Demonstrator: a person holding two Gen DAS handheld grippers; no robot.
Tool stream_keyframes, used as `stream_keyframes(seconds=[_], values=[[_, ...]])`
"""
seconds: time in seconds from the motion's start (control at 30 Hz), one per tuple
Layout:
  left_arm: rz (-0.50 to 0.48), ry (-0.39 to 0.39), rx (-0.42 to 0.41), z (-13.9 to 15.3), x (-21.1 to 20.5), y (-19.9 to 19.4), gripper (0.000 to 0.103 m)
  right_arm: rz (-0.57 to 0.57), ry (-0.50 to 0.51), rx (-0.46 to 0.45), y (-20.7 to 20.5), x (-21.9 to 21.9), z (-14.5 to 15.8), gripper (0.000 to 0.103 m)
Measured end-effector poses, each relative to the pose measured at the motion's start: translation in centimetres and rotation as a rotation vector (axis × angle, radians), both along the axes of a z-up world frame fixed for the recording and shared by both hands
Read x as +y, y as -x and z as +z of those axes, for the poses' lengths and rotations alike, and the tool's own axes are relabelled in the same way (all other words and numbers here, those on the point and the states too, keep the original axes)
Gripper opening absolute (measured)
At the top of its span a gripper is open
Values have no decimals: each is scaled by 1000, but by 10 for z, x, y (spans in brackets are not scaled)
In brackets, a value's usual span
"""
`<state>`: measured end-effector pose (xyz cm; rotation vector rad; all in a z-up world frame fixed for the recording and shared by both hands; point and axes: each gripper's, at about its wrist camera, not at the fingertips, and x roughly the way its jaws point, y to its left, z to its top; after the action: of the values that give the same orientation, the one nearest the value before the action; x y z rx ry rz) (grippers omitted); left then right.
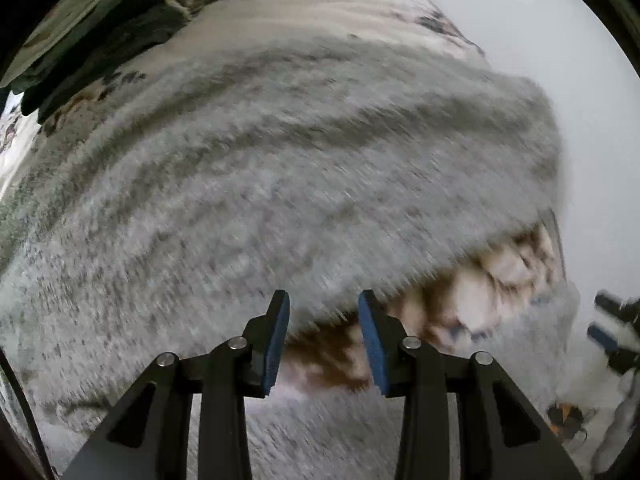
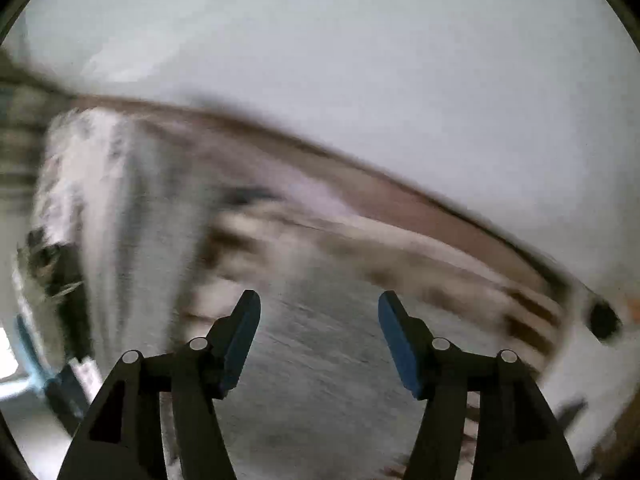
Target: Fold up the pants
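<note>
The pants [image 1: 280, 184] are fuzzy light grey fabric spread wide over a flower-patterned cloth [image 1: 492, 280]. My left gripper [image 1: 323, 320] points down over the pants' near edge. Its blue pads [image 1: 276, 344] stand partly apart and nothing is pinched between them. In the right wrist view, which is badly blurred, my right gripper [image 2: 318, 320] stands wide open above grey fabric [image 2: 320, 360], gripping nothing. That gripper [image 1: 612, 332] also shows as a dark blur at the right edge of the left wrist view, beyond the pants' right end.
A heap of dark green and black clothes [image 1: 100, 36] lies at the far left on the patterned cloth. The covered surface ends at a brownish edge [image 2: 360, 168], with pale floor [image 1: 560, 80] beyond it on the right.
</note>
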<state>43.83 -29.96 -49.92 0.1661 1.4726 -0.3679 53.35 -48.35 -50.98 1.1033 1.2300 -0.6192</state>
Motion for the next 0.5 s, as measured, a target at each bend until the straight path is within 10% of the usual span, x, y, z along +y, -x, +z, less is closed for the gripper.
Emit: stream_keyframes(seconds=[0.2, 0.27, 0.37, 0.5], values=[[72, -27, -20, -20, 7, -34, 33, 39, -82, -47, -99, 21, -133, 57], [80, -34, -22, -23, 11, -37, 33, 75, -23, -62, -111, 49, -166, 8], [94, -35, -1, -30, 19, -38, 33, 107, 140, 29, -90, 56, -157, 7], [113, -19, 4, -12, 43, -38, 33, 241, 43, 144, -107, 66, -174, 14]])
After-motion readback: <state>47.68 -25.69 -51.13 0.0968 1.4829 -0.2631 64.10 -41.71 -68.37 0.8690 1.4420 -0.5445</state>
